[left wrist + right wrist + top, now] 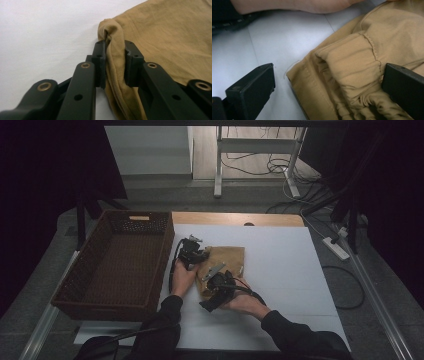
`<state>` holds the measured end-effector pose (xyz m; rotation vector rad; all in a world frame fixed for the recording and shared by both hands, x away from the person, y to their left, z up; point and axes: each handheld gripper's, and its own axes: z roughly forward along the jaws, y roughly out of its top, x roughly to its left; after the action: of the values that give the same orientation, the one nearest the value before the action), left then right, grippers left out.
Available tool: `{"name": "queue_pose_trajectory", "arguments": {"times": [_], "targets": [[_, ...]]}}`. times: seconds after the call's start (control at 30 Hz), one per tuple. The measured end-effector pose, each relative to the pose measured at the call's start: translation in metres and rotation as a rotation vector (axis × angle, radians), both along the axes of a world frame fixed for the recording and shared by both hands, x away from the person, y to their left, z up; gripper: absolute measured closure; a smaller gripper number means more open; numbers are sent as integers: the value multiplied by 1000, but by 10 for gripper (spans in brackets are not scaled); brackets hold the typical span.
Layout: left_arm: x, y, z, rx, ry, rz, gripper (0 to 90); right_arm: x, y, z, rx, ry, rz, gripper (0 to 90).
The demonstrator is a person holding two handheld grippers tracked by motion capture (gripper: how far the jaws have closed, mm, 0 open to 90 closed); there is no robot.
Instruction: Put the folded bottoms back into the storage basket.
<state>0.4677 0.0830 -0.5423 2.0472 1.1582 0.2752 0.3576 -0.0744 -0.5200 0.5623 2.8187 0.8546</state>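
Note:
A tan folded garment lies on the white table sheet near its middle. My left gripper is at the garment's left corner, shut on a pinched fold of the tan cloth. My right gripper sits over the garment's near edge with its jaws wide open around a gathered elastic cuff. The cuff lies between the two black pads without being pinched.
A dark woven basket stands at the left of the sheet, close to my left hand. A wooden table edge shows behind the sheet. Cables and a power strip lie on the floor to the right.

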Motion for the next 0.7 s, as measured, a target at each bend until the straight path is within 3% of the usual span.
{"name": "queue_pose_trajectory", "arguments": {"times": [0.03, 0.07, 0.1, 0.2, 0.23, 0.27, 0.37, 0.47, 0.5, 0.53, 0.63, 0.7], "targets": [[0, 0, 0, 0, 0, 0, 742, -1, 1, -3, -24, -31, 15, 2], [0, 0, 0, 0, 0, 0, 742, -1, 1, -3, -24, -31, 15, 2], [0, 0, 0, 1, -1, 1, 742, -2, 1, -6, -66, -90, 44, 32], [0, 0, 0, 1, -1, 1, 742, 0, 1, -5, -60, -79, 38, 90], [0, 0, 0, 1, -1, 1, 742, 4, -1, -3, -62, -83, 41, 182], [0, 0, 0, 1, -1, 1, 742, 4, -1, -3, -62, -83, 41, 182], [0, 0, 0, 0, 0, 1, 742, 9, -6, 1, -60, -100, 46, 342], [0, 0, 0, -2, 2, 1, 742, 11, -8, 2, -60, -105, 61, 404], [1, 1, 0, -9, 6, 1, 742, 13, -9, 3, -72, -124, 74, 496], [1, 1, 0, -9, 6, 1, 742, 13, -9, 3, -72, -124, 74, 496], [1, 1, 0, -16, 11, 2, 742, 16, -9, 5, -103, -162, 91, 633], [1, 1, -1, -22, 12, 5, 742, 18, -9, 6, -111, -152, 102, 647]]}}
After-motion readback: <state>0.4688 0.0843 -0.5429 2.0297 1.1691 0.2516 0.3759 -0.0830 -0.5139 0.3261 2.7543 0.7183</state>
